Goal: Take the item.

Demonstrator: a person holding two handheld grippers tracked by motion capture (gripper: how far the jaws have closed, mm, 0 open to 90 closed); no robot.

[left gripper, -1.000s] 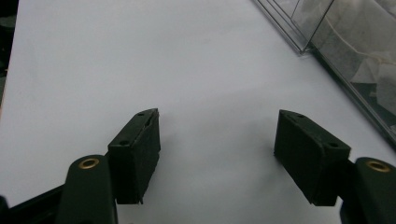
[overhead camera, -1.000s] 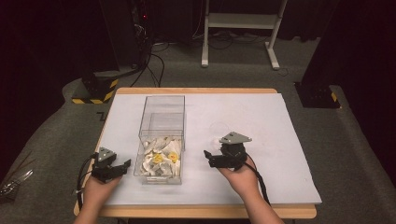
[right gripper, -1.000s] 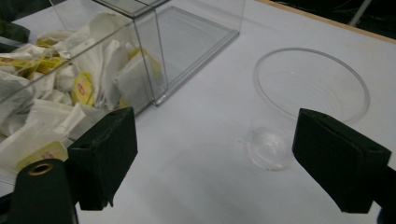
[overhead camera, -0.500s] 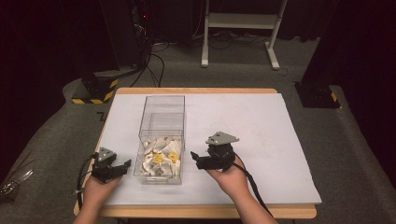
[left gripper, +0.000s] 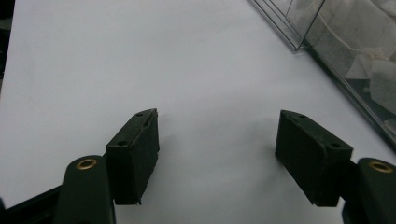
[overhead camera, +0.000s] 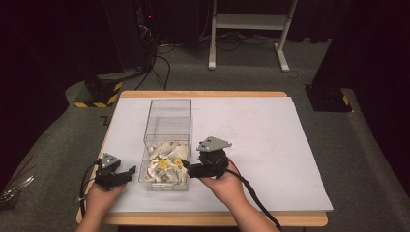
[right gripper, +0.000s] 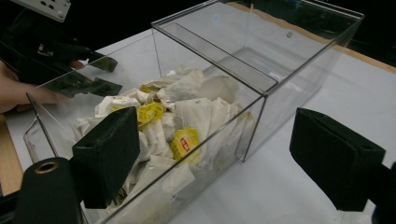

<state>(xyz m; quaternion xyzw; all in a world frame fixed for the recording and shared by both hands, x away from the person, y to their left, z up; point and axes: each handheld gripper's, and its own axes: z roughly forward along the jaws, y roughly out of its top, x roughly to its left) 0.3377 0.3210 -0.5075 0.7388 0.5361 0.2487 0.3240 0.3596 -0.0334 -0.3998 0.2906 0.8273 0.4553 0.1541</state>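
Left hand-held gripper (overhead camera: 126,172) low, jaws apart, right hand-held gripper (overhead camera: 185,170) raised, agape

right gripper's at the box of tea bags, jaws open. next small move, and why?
Probably tip the right gripper over the clear box's near wall and down onto the tea bags. Its jaws are open with nothing between them; in the right gripper view one jaw already sits over the pile, the other outside the wall. The left gripper rests open on the paper beside the box.
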